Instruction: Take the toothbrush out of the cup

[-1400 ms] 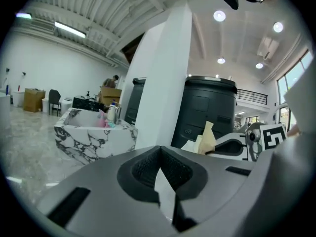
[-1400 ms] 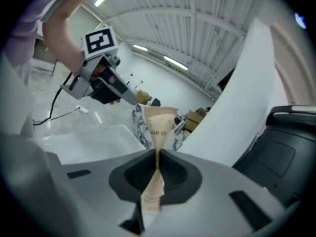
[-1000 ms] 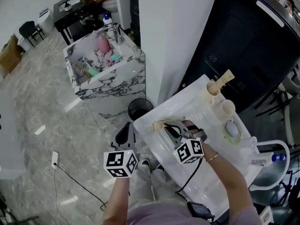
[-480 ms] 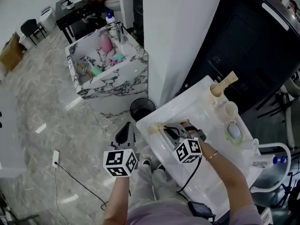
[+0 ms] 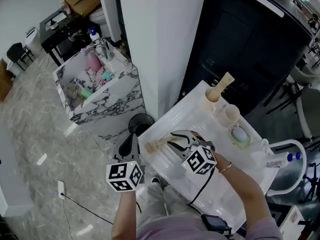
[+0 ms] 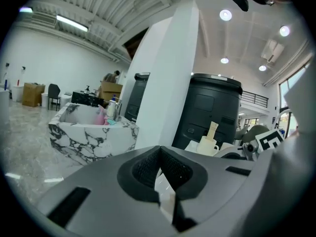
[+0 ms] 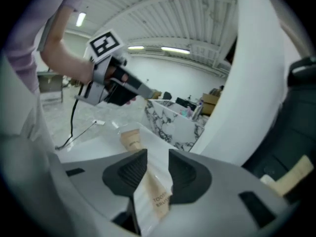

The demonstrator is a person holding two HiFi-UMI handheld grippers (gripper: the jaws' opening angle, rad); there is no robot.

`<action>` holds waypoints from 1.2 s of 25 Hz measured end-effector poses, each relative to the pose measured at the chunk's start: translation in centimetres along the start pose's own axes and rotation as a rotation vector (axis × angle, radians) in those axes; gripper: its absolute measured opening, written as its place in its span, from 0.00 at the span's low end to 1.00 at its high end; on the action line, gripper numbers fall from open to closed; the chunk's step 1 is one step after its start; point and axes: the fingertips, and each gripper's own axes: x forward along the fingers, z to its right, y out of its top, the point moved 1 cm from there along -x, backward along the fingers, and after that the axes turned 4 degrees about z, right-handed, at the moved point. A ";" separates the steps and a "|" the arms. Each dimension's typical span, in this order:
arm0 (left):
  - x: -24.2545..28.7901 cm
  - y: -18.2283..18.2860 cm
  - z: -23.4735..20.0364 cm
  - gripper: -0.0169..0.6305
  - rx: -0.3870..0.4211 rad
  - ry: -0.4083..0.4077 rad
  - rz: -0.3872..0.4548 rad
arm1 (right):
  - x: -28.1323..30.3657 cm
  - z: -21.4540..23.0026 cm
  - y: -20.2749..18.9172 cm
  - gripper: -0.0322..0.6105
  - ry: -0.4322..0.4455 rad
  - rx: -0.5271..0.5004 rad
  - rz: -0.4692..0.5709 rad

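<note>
A beige and white wrapped toothbrush (image 5: 156,145) lies flat on the white table (image 5: 220,184) near its left end. My right gripper (image 5: 176,140) straddles it. Its jaws have just been opening and now stand apart, with the packet (image 7: 154,194) lying loose between them. A second wooden toothbrush (image 5: 221,86) stands upright in a cream cup (image 5: 212,98) at the table's far edge, with another cup (image 5: 231,115) beside it. My left gripper (image 5: 131,143) hangs off the table's left edge, jaws together and empty (image 6: 159,149).
A soap dish (image 5: 240,135) sits to the right of the cups. A black bin (image 5: 141,122) stands on the floor by the table's corner. A white pillar (image 5: 160,44) and a dark cabinet (image 5: 250,49) stand behind, a marble washstand (image 5: 95,91) to the left.
The right gripper's jaws have opened off the wrapped toothbrush, which now rests on the table. The left gripper has drifted slightly toward the table edge.
</note>
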 end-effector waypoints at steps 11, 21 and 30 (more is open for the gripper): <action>6.4 3.3 7.8 0.03 0.038 -0.234 0.014 | -12.7 17.0 -0.9 0.26 -0.674 0.589 0.234; 12.2 3.3 14.8 0.03 0.097 -0.424 -0.031 | -16.0 24.0 -5.8 0.30 -0.938 0.751 0.126; 15.2 1.4 15.2 0.03 0.079 -0.456 -0.087 | -14.4 27.7 -8.8 0.32 -0.957 0.833 0.015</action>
